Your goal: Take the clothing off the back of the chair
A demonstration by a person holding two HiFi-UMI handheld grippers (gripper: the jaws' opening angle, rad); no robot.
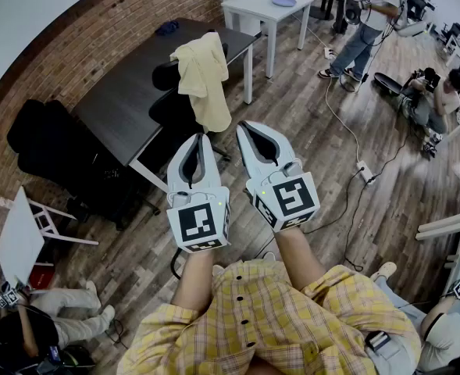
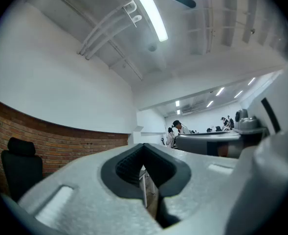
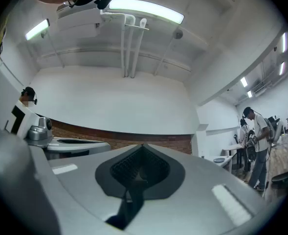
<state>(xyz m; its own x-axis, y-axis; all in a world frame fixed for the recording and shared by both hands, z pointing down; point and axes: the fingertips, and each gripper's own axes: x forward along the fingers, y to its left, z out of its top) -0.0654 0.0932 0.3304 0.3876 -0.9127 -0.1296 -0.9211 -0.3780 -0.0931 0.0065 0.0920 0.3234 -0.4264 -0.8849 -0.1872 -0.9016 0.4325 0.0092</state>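
Note:
A pale yellow garment (image 1: 202, 78) hangs over the back of a black office chair (image 1: 169, 108) beside a dark table (image 1: 128, 92). My left gripper (image 1: 201, 137) and right gripper (image 1: 244, 126) are held side by side in the head view, just short of the garment's lower hem and not touching it. Both have their jaws closed with nothing between them. In the left gripper view my left gripper (image 2: 144, 145) points slightly upward at the wall and ceiling. The right gripper (image 3: 144, 146) in its own view also faces the wall. The garment is out of both gripper views.
A white table (image 1: 265, 10) with a blue plate (image 1: 283, 1) stands beyond the chair. A person (image 1: 368, 18) stands at the back right, and others sit on the floor at right and lower left. Cables (image 1: 347, 143) run across the wooden floor. A second black chair (image 1: 46, 143) stands at the left.

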